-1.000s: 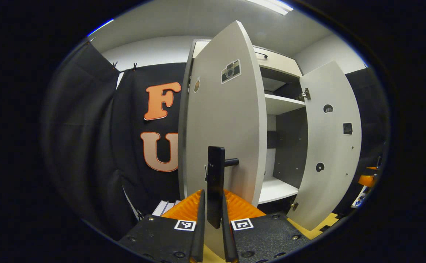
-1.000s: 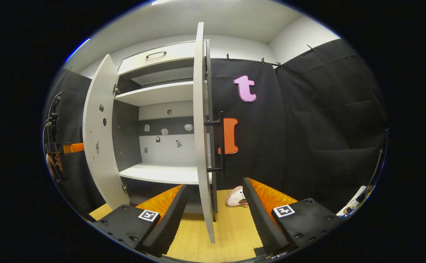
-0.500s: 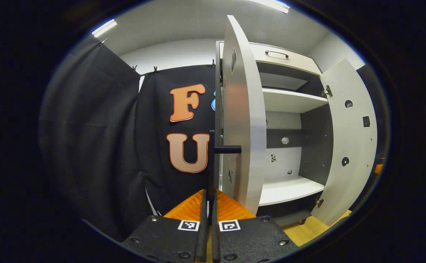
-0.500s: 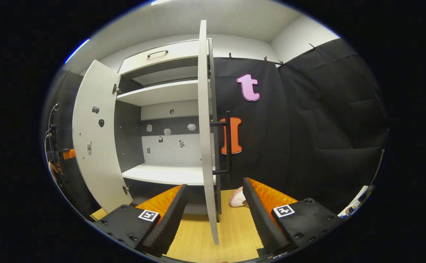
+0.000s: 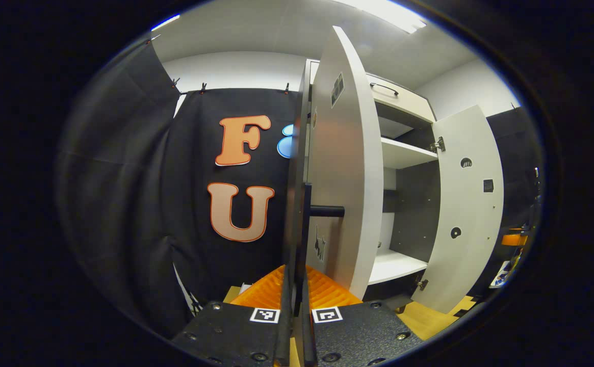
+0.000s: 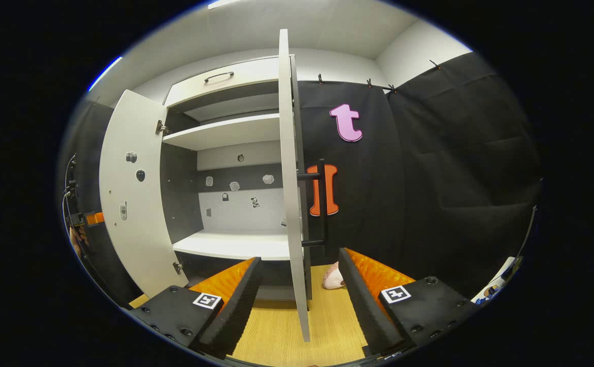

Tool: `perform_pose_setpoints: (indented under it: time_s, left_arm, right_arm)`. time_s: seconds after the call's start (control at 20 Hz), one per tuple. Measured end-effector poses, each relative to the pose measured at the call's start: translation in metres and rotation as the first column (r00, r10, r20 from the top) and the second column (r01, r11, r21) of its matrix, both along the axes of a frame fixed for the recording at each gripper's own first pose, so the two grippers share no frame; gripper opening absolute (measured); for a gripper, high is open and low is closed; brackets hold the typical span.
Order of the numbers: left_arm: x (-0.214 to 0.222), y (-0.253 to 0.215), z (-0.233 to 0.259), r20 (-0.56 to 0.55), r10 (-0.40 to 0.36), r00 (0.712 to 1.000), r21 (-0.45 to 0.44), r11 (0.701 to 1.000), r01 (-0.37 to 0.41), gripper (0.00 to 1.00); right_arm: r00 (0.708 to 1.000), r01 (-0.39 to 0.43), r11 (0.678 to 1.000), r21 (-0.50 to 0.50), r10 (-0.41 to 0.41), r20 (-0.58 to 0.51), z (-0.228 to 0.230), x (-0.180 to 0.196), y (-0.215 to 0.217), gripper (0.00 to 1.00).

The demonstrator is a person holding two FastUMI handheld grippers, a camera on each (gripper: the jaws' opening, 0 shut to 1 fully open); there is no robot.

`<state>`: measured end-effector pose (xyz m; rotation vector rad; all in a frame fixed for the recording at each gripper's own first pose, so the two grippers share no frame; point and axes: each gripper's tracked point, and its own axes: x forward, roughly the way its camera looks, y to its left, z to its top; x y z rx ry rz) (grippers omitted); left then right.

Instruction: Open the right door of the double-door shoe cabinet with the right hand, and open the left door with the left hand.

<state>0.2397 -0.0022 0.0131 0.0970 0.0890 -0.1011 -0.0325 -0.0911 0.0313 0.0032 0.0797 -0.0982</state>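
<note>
Left gripper (image 5: 297, 306): its fingers are pressing together on the black bar handle (image 5: 305, 229) of the white left door (image 5: 345, 163), clamping it.
Left door: it is standing swung open, seen nearly edge-on in the left gripper view.
Right gripper (image 6: 297, 285): its fingers are standing wide apart, gripping nothing, with the edge of the white right door (image 6: 290, 204) running between them without touching.
Right door: it is standing open, its own black bar handle (image 6: 321, 204) facing the black cloth wall.
White double-door shoe cabinet (image 6: 235, 153): its white shelves (image 6: 230, 130) are lying exposed.
Floor: a pale wooden floor (image 6: 276, 331) is lying below the right gripper.
</note>
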Motion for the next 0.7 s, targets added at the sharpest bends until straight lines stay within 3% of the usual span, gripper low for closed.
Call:
perform_pose_setpoints:
  time_s: [0.25, 0.7]
  left_arm:
    - [-0.007, 0.001, -0.001, -0.017, 0.022, 1.000, -0.001, 1.000, -0.022, 0.08]
    - [-0.070, -0.006, 0.017, 0.010, 0.111, 0.994, -0.002, 0.994, -0.111, 0.09]
  right_arm:
    - [1.000, 0.001, 1.000, -0.015, -0.001, -0.004, 0.000, -0.003, 0.003, 0.98]
    - [0.999, -0.027, 0.999, -0.039, 0.026, -0.025, -0.007, -0.002, 0.007, 0.98]
